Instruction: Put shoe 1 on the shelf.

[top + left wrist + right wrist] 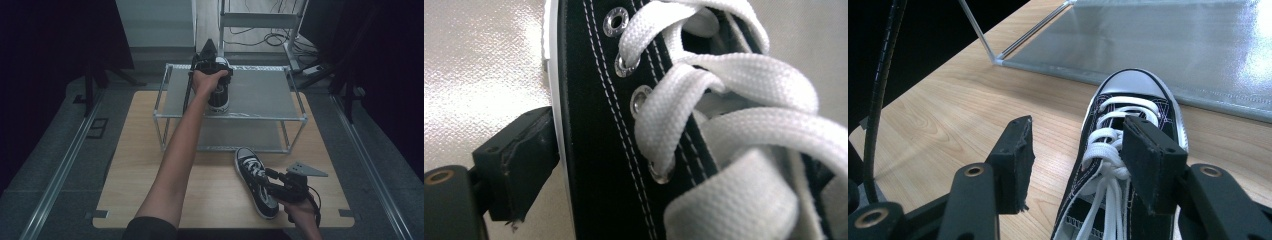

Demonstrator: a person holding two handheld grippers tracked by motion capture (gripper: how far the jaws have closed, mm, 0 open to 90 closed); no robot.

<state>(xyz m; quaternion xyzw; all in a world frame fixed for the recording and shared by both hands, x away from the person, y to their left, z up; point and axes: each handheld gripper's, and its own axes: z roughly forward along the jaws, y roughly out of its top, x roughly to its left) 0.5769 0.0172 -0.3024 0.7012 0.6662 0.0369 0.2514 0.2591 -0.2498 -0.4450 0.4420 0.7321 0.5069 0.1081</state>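
**Two sneakers, two grippers, one rack**

The left gripper [212, 62] reaches far across the table to the rack's [298, 97] top shelf, where a black sneaker [220, 97] with white laces stands. In the left gripper view one black jaw lies against the white edge of that shoe's sole, with the shoe [624, 150] close in front; the other jaw is out of frame, so whether the jaws press on the shoe cannot be told.

The right gripper [272, 180] is near the person, at the table's [140, 165] right near side, over the second sneaker [257, 182], which lies on the wood with its toe pointing toward the rack. In the right gripper view its jaws stand apart: one hangs over bare wood left of the shoe [1133, 100], the other sits above the laces. Neither pad presses on the shoe.

Count: two sneakers, one on the shelf and one on the table; two grippers; one metal rack with two shelves.
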